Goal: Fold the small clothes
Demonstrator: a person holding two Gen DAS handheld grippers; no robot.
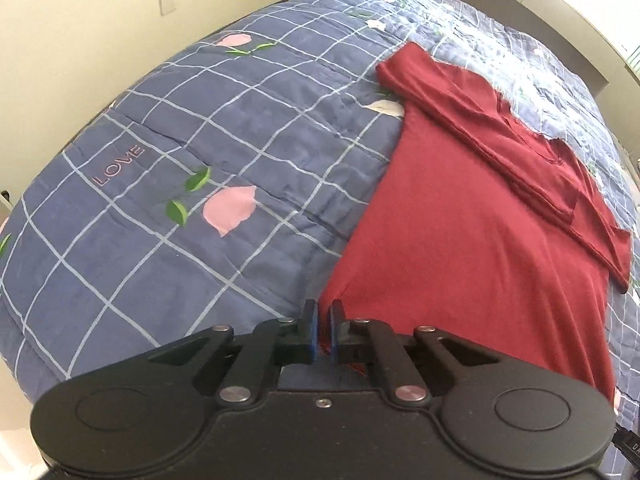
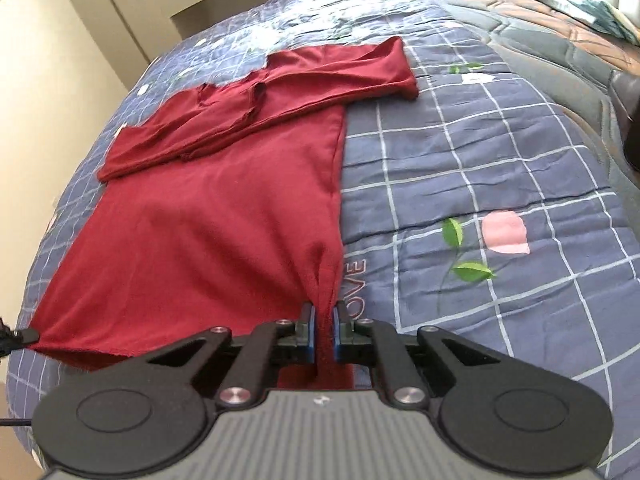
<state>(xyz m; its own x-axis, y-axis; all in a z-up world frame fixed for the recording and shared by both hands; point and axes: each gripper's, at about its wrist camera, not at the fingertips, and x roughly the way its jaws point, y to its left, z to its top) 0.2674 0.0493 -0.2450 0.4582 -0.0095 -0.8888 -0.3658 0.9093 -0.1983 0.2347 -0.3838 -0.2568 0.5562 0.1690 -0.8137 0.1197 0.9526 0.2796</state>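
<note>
Lying flat on a padded, quilted bedspread [image 1: 168, 128] of slate blue, crossed by a pale grid and printed with pink tulips, green leaves and the word LOVE, is a dark red long-sleeved knit top [image 1: 472, 240]. Its fabric looks soft and matte, with both sleeves folded across the chest in narrow bands and a frayed-looking neckline at the far end.

The left gripper [image 1: 324, 320], black with blue pads, is closed tight on the hem corner at the garment's left edge, cloth pinched between the pads. The right gripper [image 2: 324, 320], the same build with a ribbed grey body, is clamped on the opposite hem corner, where the cloth gathers into a twisted bunch drawn up from the bed.

Only the right wrist view shows the full hem stretched between the two corners, the other tool's tip at the far left edge, and a brown quilted cover [image 2: 540, 32] beyond the bedspread. Only the left wrist view shows a wall switch plate [image 1: 167, 3].

Cream walls [image 1: 60, 40] and pale cabinet panels surround the bed.
</note>
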